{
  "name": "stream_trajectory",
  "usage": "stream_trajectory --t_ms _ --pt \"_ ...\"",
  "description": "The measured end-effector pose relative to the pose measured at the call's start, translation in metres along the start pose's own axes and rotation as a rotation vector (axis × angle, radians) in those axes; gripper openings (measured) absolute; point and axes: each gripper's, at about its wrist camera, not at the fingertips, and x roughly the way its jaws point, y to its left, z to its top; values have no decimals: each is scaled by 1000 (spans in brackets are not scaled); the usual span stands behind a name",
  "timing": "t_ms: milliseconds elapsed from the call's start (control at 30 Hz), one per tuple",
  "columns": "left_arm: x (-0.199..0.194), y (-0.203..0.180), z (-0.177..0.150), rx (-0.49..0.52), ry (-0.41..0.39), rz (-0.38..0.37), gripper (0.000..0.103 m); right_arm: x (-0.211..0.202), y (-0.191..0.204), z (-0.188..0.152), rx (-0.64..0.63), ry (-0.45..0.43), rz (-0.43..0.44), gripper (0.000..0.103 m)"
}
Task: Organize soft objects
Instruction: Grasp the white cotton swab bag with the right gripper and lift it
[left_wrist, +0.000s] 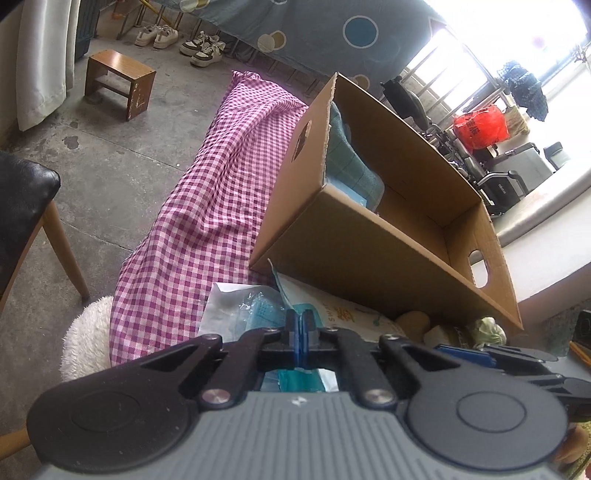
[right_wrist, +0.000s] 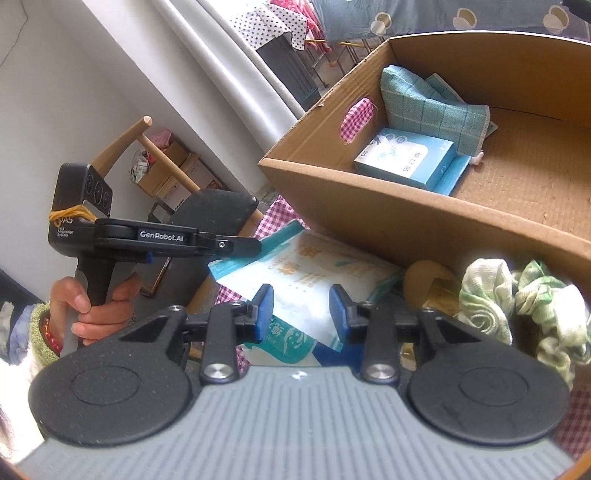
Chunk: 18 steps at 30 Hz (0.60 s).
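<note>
A cardboard box (right_wrist: 417, 221) stands open on the pink checked cloth (left_wrist: 207, 206), and part of the sorting is judged done: a teal folded towel (right_wrist: 432, 107) and a blue tissue carton (right_wrist: 406, 160) already lie inside, at the end with the handle cut-out. Outside, just in front of the box wall, a flat white-and-teal soft pack (right_wrist: 314, 280) remains, with green-and-white scrunchies (right_wrist: 517, 306) beside it. The long axis of the pack runs diagonally, from near the right gripper (right_wrist: 301, 314) up towards the box corner. The left gripper (left_wrist: 300, 325) is closed on the pack's upper teal edge. The right gripper's jaws stand partly open over the pack, nothing pinched.
</note>
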Motion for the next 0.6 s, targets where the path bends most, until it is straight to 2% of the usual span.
stream_trajectory --t_ms 133,167,233,300,400,600 --pt "-18 6 -11 17 -7 -58 2 -6 -9 -5 100 2 32 35" --pt "-21 8 -14 24 -4 -63 2 -5 -12 -5 121 5 41 40" --pt "-19 14 -21 34 3 -50 2 2 -16 -6 156 20 33 44" --pt "-12 22 -25 17 16 -15 2 13 -19 -7 181 45 15 44" --pt "-6 30 -30 -13 19 -15 2 23 -20 -11 214 82 7 44" --pt "-6 28 -37 10 3 -6 2 25 -9 -19 188 87 4 45"
